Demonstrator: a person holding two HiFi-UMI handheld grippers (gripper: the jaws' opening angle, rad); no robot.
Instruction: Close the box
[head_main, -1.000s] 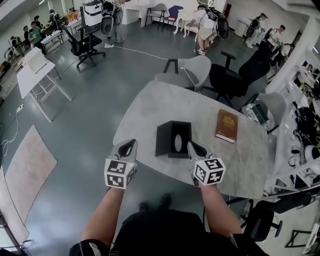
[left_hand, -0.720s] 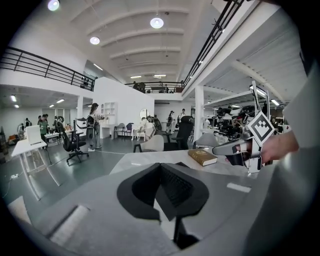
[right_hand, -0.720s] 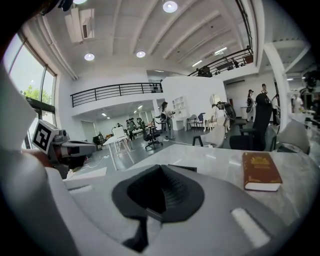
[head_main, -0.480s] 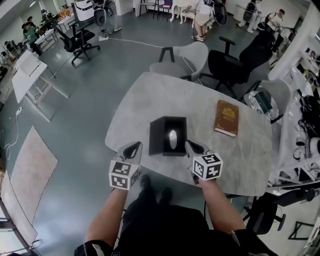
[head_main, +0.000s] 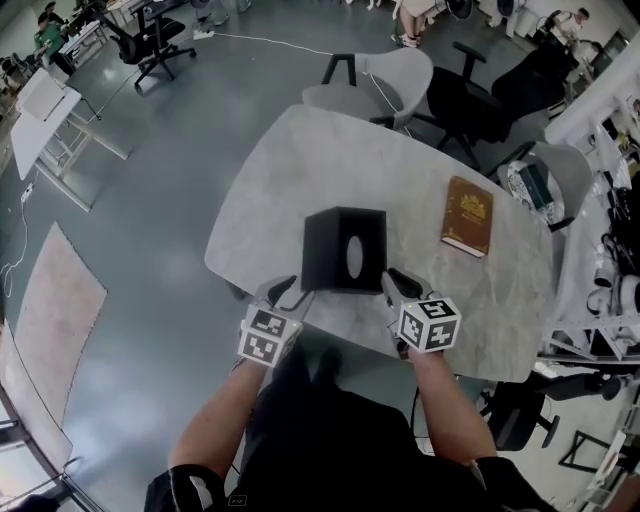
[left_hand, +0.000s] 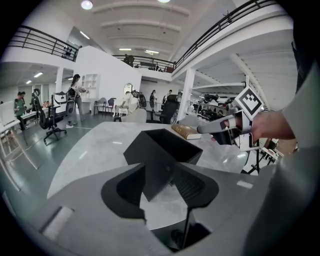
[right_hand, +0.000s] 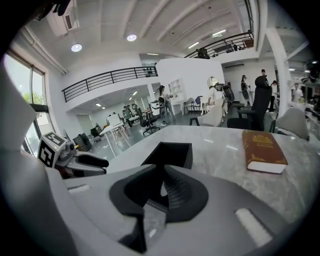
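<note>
Box (head_main: 340, 250) sits open-topped near my edge of the table (head_main: 300, 165), between both grippers. Left gripper (head_main: 290, 293): jaws opening, with the box's near left corner between them and the pads not pressing on it. Right gripper (head_main: 396, 281): tips together, empty, just beside the box's near right corner. I can't make out the lid panel, so I should find it first, then fold it over while bracing the far side so the box doesn't skate. Both forearms reach forward, grippers angled inward.

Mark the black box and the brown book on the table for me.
black box (head_main: 326, 250), head view, on its dark left part.
brown book (head_main: 468, 217), head view, on the middle of its cover.
</note>
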